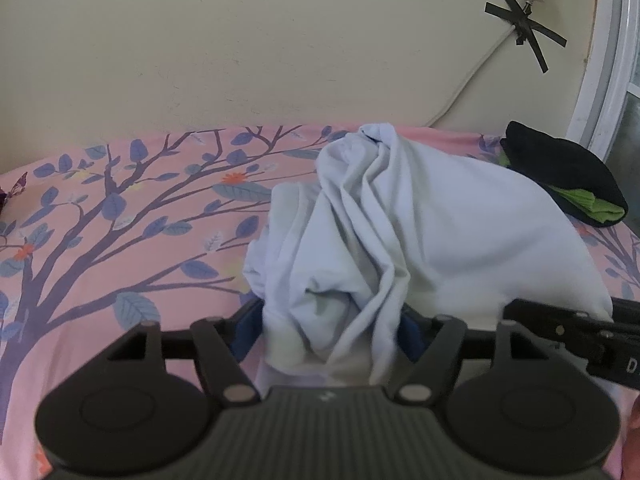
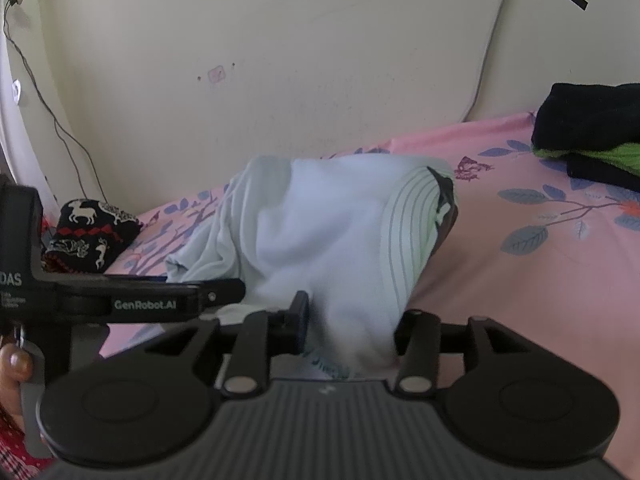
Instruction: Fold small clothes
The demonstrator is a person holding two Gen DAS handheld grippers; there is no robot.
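A pale blue garment [image 1: 400, 232] hangs bunched between both grippers above the pink floral bedsheet [image 1: 120, 220]. My left gripper [image 1: 332, 332] is shut on its near edge, with cloth draped over the blue pads. My right gripper [image 2: 352, 332] is shut on the same garment [image 2: 320, 232]; a striped lining and a dark tag show at its far right corner. The right gripper's side shows at the right edge of the left wrist view [image 1: 568, 332]. The left gripper's body crosses the left of the right wrist view [image 2: 152, 304].
A folded black and green garment [image 1: 568, 176] lies at the bed's far right, also in the right wrist view [image 2: 592, 132]. A black folded cloth with white deer print [image 2: 92, 232] lies at the left. A cream wall [image 1: 280, 48] with a taped cable stands behind the bed.
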